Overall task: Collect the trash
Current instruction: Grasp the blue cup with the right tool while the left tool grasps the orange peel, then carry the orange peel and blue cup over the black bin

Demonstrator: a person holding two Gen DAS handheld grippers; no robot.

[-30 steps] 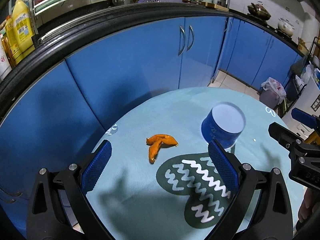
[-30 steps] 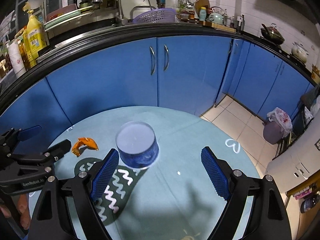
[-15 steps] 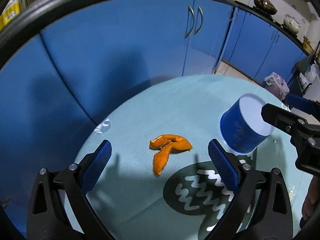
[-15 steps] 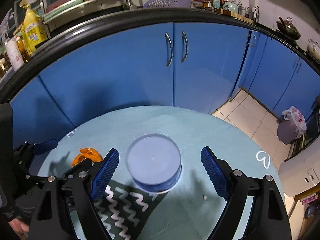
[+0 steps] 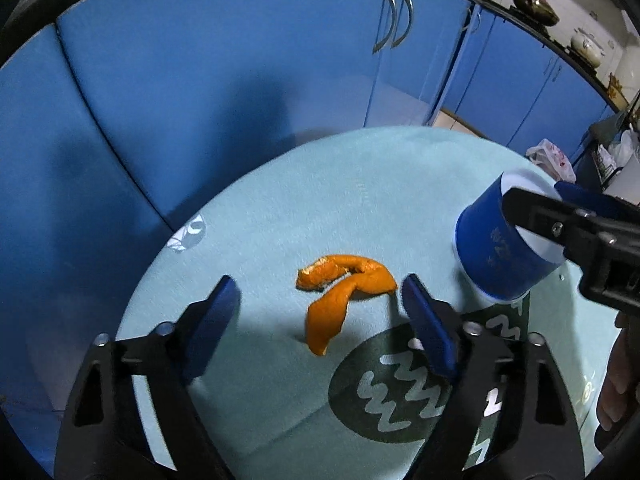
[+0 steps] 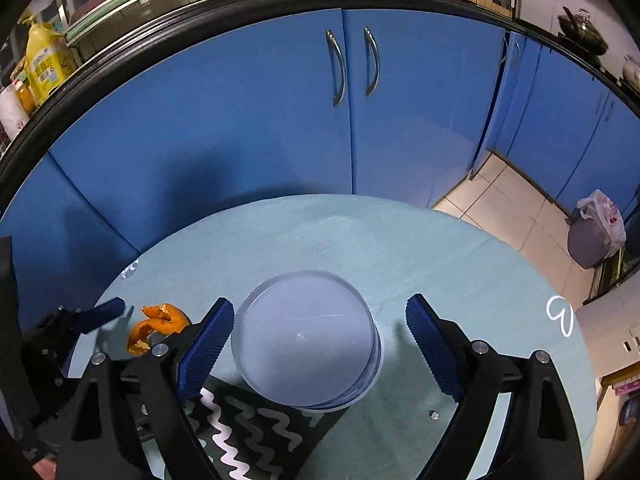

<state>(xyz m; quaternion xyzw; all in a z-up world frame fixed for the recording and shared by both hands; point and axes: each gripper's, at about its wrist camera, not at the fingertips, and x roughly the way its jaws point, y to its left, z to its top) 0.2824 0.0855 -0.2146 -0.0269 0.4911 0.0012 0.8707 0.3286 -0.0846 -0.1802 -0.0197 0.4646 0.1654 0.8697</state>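
An orange peel (image 5: 344, 292) lies on the round light-teal table (image 5: 360, 184). My left gripper (image 5: 320, 300) is open, its blue pads on either side of the peel, just above the table. A blue cylindrical bin with a pale inside (image 6: 306, 336) stands to the right of the peel; it also shows in the left wrist view (image 5: 500, 248). My right gripper (image 6: 318, 336) is open, its pads either side of the bin, not touching it. The peel (image 6: 156, 326) shows left of the bin in the right wrist view.
Blue kitchen cabinets (image 6: 352, 112) curve behind the table under a dark counter with bottles (image 6: 42, 64). A dark heart pattern with white zigzags (image 5: 404, 384) marks the tablecloth near me. A floor bin with a plastic bag (image 6: 594, 232) stands at right.
Both grippers have moved forward and down. The left one now brackets the peel and has narrowed a little; the right one has centred on the blue bin.
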